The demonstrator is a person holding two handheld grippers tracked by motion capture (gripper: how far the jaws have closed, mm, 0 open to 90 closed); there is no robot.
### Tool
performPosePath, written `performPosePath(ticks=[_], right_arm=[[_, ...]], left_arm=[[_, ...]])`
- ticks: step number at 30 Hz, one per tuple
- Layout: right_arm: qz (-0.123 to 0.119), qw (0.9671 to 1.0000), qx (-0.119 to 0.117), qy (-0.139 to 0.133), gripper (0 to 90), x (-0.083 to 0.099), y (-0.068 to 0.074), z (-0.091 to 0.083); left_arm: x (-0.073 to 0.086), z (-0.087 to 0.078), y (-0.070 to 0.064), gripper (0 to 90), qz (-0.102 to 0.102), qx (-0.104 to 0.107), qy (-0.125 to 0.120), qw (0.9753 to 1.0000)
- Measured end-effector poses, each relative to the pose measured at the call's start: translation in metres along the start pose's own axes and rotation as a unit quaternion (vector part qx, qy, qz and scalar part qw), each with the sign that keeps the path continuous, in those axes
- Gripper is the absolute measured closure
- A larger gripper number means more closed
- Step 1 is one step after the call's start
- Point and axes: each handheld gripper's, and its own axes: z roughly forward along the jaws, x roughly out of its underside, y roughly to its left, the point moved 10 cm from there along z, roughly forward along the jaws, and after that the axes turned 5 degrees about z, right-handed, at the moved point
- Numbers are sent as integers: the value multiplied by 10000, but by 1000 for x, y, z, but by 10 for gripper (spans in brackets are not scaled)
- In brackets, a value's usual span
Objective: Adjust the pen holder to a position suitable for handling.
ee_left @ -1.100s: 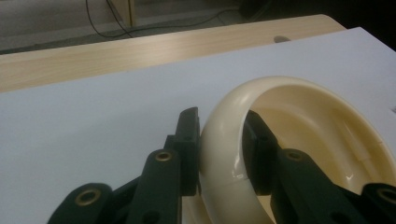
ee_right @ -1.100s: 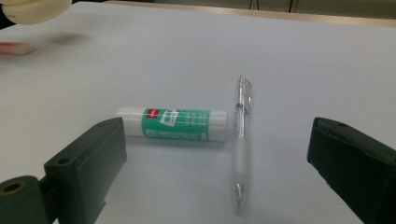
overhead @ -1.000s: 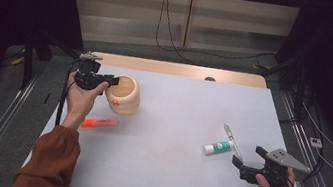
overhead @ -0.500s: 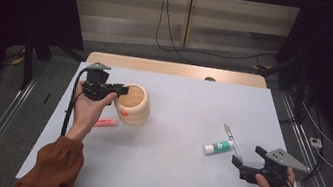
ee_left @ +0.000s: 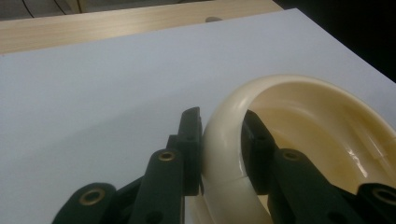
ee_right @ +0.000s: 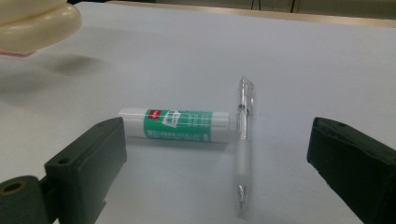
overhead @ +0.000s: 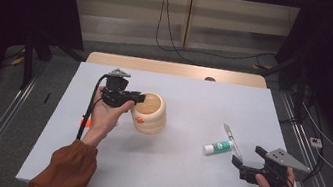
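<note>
- Left gripper (overhead: 137,98): jaws pinch cream bowl (overhead: 153,116) rim, one inside, one outside, lifting it near table (overhead: 181,177) centre.
- Right gripper (overhead: 247,162): jaws wide, empty, facing glue stick (ee_right: 175,124) and pen (ee_right: 243,140) near right edge.

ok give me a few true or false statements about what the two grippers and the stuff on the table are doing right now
1. The left gripper is clamped on the rim of the cream ribbed plastic pot, one jaw outside and one inside. True.
2. The right gripper is shut on the clear plastic pen. False: its jaws stand wide apart, and the pen lies on the white table ahead of them.
3. The green and white glue stick lies on its side beside the pen. True.
4. The glue stick is inside the pot. False: it lies on the table in front of the right gripper, well apart from the pot.
</note>
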Motion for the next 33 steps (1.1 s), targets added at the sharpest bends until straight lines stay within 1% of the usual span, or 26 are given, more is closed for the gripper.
performPosePath(ticks=[6,9,11,14,16,17,21,23,27,29,31,33], right_arm=[[2,10000,-11,-2,46,0,0,0],[-5,10000,-18,4,46,0,0,0],[-8,10000,-24,2,46,0,0,0],[1,10000,-26,6,46,0,0,0],[-1,10000,-22,0,46,0,0,0],[3,10000,-28,-2,46,0,0,0],[20,10000,-26,-12,46,0,0,-1],[18,10000,-29,-12,45,0,0,0],[3,10000,-41,-16,46,0,1,-1],[18,10000,-25,-14,45,0,1,-1],[18,10000,-28,-10,45,0,0,0],[-6,10000,-28,0,45,0,0,0]], left_arm=[[-2,17,-8,732,-97,33,28,9999],[-2,27,-12,730,-75,-22,80,9999],[-2,33,-13,730,-147,-10,107,9998],[-4,42,-13,729,-202,-42,132,9997],[-3,47,-15,730,-224,-19,222,9995],[-1,49,-17,729,-183,16,316,9993],[6,53,-27,729,-34,35,484,9988],[8,55,-30,729,7,46,517,9987],[13,59,-33,725,23,36,609,9981],[13,59,-33,723,-9,-33,601,9982],[13,58,-36,719,-30,13,620,9981],[13,58,-36,716,21,1,648,9979]])
